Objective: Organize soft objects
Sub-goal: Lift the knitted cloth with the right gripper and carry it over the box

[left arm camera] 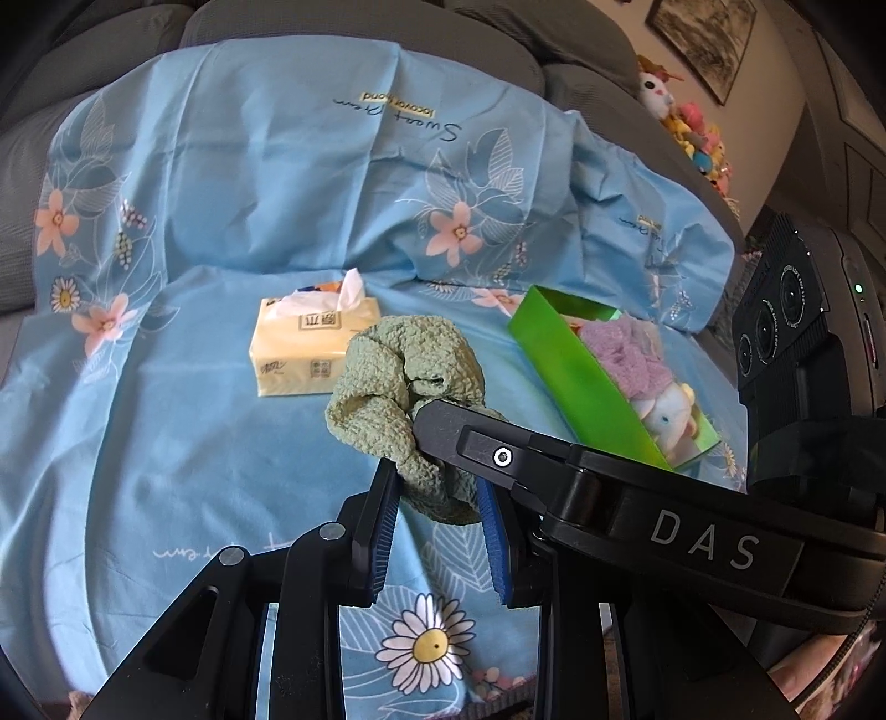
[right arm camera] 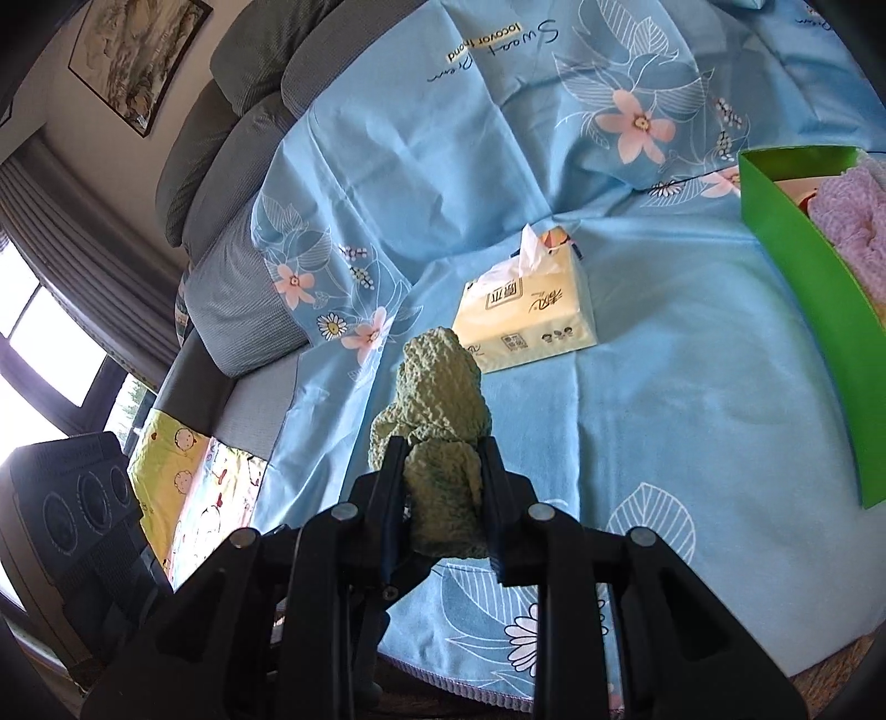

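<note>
Covering grey sofa [left arm camera: 498,50]: blue floral sheet [left arm camera: 221,432]

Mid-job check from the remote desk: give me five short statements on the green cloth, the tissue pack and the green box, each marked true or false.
1. Both hand-held grippers are shut on the green cloth. True: the left hand-held gripper and the right hand-held gripper each clamp it.
2. The green box is empty. False: it holds a purple cloth and a white plush toy.
3. The tissue pack lies on the blue floral sheet. True.
4. The tissue pack is sealed. False: a tissue sticks out of its top.
5. The green cloth lies inside the box. False: it is outside, held by the grippers.
</note>
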Demonstrator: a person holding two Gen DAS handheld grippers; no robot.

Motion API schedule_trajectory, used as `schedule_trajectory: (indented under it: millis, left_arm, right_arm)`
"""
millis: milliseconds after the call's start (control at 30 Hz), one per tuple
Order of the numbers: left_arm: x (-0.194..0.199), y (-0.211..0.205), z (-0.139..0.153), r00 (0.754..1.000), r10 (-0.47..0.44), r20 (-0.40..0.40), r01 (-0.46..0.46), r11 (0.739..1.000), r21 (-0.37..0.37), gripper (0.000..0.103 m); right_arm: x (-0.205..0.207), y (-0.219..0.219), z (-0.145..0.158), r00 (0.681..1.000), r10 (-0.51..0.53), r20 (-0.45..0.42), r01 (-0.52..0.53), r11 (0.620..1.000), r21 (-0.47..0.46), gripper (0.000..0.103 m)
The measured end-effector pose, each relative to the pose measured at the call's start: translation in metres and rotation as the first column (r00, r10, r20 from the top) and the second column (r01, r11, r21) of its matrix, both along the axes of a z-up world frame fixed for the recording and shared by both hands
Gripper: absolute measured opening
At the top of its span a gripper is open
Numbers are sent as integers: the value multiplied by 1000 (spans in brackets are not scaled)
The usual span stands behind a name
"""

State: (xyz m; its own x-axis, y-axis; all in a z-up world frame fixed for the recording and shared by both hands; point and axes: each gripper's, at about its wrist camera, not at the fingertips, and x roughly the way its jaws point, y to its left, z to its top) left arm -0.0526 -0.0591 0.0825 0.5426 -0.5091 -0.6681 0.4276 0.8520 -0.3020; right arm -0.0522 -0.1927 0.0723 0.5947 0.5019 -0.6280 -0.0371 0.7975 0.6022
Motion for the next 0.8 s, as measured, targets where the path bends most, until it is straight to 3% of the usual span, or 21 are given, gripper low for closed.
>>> schedule_trajectory:
  millis: [800]
  left_arm:
    - [-3, -81, 15, 980, -195, 36, 194, 981, 15, 29]
  right_arm:
    - [-28, -70, 17, 978, -206, 25, 206, 979, -10, 26]
